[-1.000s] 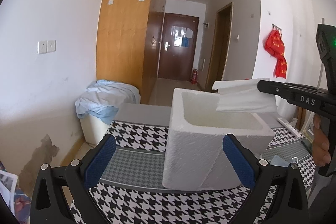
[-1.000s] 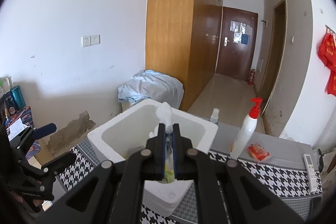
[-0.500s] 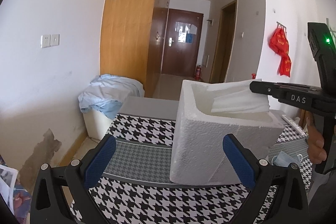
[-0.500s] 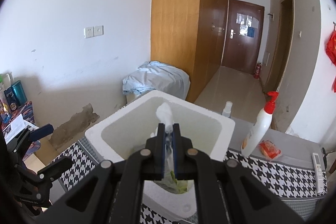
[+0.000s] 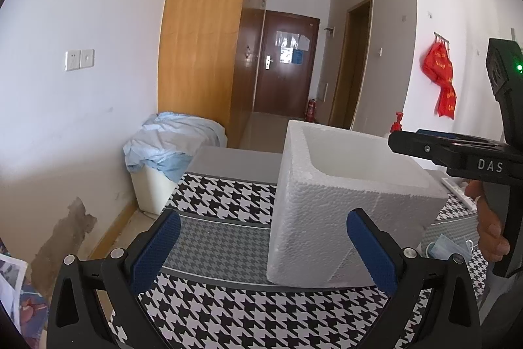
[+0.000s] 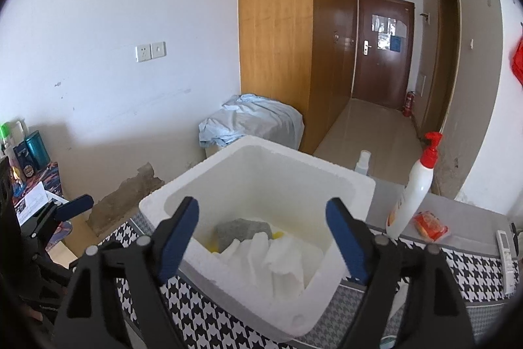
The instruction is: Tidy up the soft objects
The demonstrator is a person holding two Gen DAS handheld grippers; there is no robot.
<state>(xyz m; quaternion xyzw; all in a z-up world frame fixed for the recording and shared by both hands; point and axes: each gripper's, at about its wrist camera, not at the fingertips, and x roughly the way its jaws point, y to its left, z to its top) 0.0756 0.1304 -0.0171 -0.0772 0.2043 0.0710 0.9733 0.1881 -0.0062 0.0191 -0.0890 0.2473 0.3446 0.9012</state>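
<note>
A white foam box [image 6: 313,280] [image 5: 330,218] stands on the houndstooth tablecloth [image 5: 228,309]. Inside it lie a crumpled white tissue pack [image 6: 271,257], a grey cloth [image 6: 242,229] and something yellow underneath. My right gripper [image 6: 261,237] hovers over the box's near rim, its jaws opening wide with nothing between them; the white pack lies loose below. In the left wrist view that gripper [image 5: 454,152] reaches over the box from the right, held by a hand [image 5: 490,231]. My left gripper [image 5: 261,251] is open and empty, low in front of the box's left corner.
A white pump bottle with a red top [image 6: 415,192], a small spray bottle [image 6: 362,162], an orange packet [image 6: 430,224] and a remote [image 6: 506,254] sit right of the box. A blue face mask [image 5: 447,247] lies beside the box. A bin draped with blue cloth [image 5: 170,152] stands by the wall.
The right gripper went from shut on the white pack above the box to wide open; the pack dropped into the box. The left gripper stayed open in place.
</note>
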